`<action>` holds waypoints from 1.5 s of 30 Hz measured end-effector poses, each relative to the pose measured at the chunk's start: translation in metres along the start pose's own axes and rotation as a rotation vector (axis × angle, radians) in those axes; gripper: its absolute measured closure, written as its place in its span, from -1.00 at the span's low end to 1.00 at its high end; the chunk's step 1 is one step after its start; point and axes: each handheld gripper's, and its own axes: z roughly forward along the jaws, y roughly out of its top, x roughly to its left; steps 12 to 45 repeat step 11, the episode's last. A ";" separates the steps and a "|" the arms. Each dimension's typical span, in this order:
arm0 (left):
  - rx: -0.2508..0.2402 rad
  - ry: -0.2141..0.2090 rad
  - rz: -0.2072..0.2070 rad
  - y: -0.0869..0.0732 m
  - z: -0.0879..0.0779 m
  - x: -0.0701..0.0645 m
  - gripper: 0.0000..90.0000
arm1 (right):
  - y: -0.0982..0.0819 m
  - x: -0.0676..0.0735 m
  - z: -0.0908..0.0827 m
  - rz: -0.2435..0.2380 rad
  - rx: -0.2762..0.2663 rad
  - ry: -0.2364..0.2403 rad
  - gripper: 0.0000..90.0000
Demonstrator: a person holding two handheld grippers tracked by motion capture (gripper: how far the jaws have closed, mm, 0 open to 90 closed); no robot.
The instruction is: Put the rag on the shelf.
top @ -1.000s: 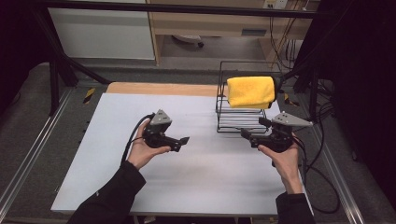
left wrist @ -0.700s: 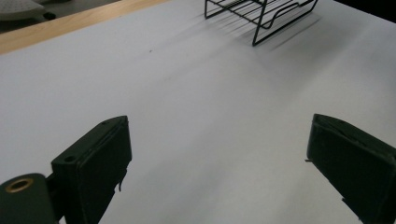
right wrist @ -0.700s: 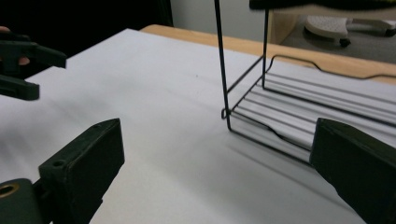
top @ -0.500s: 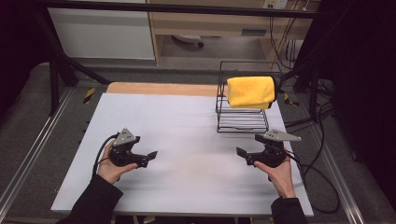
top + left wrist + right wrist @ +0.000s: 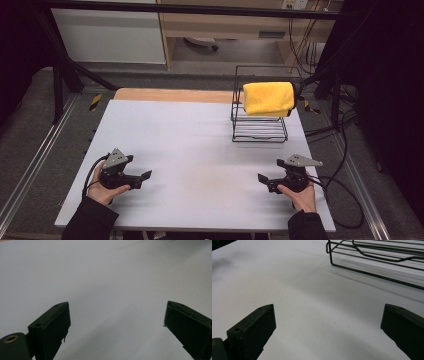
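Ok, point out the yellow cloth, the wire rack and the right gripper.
yellow cloth (image 5: 268,98), high view, middle of its folded front.
wire rack (image 5: 259,134), high view, its bottom wires.
right gripper (image 5: 270,170), high view, midway between its open fingertips.

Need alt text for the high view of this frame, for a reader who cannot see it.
A person's two hands rest near the front edge of a white table, each holding a black two-jaw gripper with nothing in it: the left gripper and the right gripper. At the far right of the table a folded yellow cloth hangs over a black wire rack.
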 end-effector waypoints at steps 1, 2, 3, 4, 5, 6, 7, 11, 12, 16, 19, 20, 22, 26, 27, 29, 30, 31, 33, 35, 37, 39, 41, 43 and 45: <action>-0.001 0.001 -0.004 -0.002 0.000 0.001 -0.84 | -0.002 -0.001 0.000 -0.002 -0.003 0.006 -0.99; -0.001 0.000 -0.008 -0.003 0.000 0.001 -0.84 | -0.004 -0.001 -0.001 0.001 -0.002 0.011 -0.99; 0.001 0.000 -0.009 -0.005 -0.001 0.002 -0.85 | -0.005 -0.002 -0.001 -0.003 0.002 0.013 -0.99; 0.001 -0.001 -0.009 -0.006 -0.001 0.002 -0.85 | -0.006 -0.002 -0.001 -0.003 0.005 0.009 -0.99; 0.003 0.000 -0.009 -0.008 -0.001 0.002 -0.85 | -0.007 -0.002 -0.002 -0.005 0.007 0.011 -0.99; 0.008 0.002 -0.009 -0.009 -0.001 0.002 -0.85 | -0.008 -0.002 -0.002 -0.005 0.009 0.016 -0.99; 0.008 0.003 -0.009 -0.010 -0.001 0.002 -0.85 | -0.009 -0.002 -0.002 -0.009 0.009 0.021 -0.99; 0.012 0.001 -0.013 -0.013 -0.001 0.002 -0.85 | -0.009 -0.002 -0.003 -0.013 0.011 0.018 -0.99; 0.012 0.001 -0.013 -0.013 -0.001 0.002 -0.85 | -0.009 -0.002 -0.003 -0.013 0.011 0.018 -0.99; 0.012 0.001 -0.013 -0.013 -0.001 0.002 -0.85 | -0.009 -0.002 -0.003 -0.013 0.011 0.018 -0.99; 0.012 0.001 -0.013 -0.013 -0.001 0.002 -0.85 | -0.009 -0.002 -0.003 -0.013 0.011 0.018 -0.99; 0.012 0.001 -0.013 -0.013 -0.001 0.002 -0.85 | -0.009 -0.002 -0.003 -0.013 0.011 0.018 -0.99; 0.012 0.001 -0.013 -0.013 -0.001 0.002 -0.85 | -0.009 -0.002 -0.003 -0.013 0.011 0.018 -0.99; 0.012 0.001 -0.013 -0.013 -0.001 0.002 -0.85 | -0.009 -0.002 -0.003 -0.013 0.011 0.018 -0.99; 0.012 0.001 -0.013 -0.013 -0.001 0.002 -0.85 | -0.009 -0.002 -0.003 -0.013 0.011 0.018 -0.99; 0.012 0.001 -0.013 -0.013 -0.001 0.002 -0.85 | -0.009 -0.002 -0.003 -0.013 0.011 0.018 -0.99; 0.012 0.001 -0.013 -0.013 -0.001 0.002 -0.85 | -0.009 -0.002 -0.003 -0.013 0.011 0.018 -0.99; 0.012 0.001 -0.013 -0.013 -0.001 0.002 -0.85 | -0.009 -0.002 -0.003 -0.013 0.011 0.018 -0.99; 0.012 0.001 -0.013 -0.013 -0.001 0.002 -0.85 | -0.009 -0.002 -0.003 -0.013 0.011 0.018 -0.99; 0.012 0.001 -0.013 -0.013 -0.001 0.002 -0.85 | -0.009 -0.002 -0.003 -0.013 0.011 0.018 -0.99; 0.012 0.001 -0.013 -0.013 -0.001 0.002 -0.85 | -0.009 -0.002 -0.003 -0.013 0.011 0.018 -0.99; 0.012 0.001 -0.013 -0.013 -0.001 0.002 -0.85 | -0.009 -0.002 -0.003 -0.013 0.011 0.018 -0.99; 0.012 0.001 -0.013 -0.013 -0.001 0.002 -0.85 | -0.009 -0.002 -0.003 -0.013 0.011 0.018 -0.99; 0.012 0.001 -0.013 -0.013 -0.001 0.002 -0.85 | -0.009 -0.002 -0.003 -0.013 0.011 0.018 -0.99; 0.012 0.001 -0.013 -0.013 -0.001 0.002 -0.85 | -0.009 -0.002 -0.003 -0.013 0.011 0.018 -0.99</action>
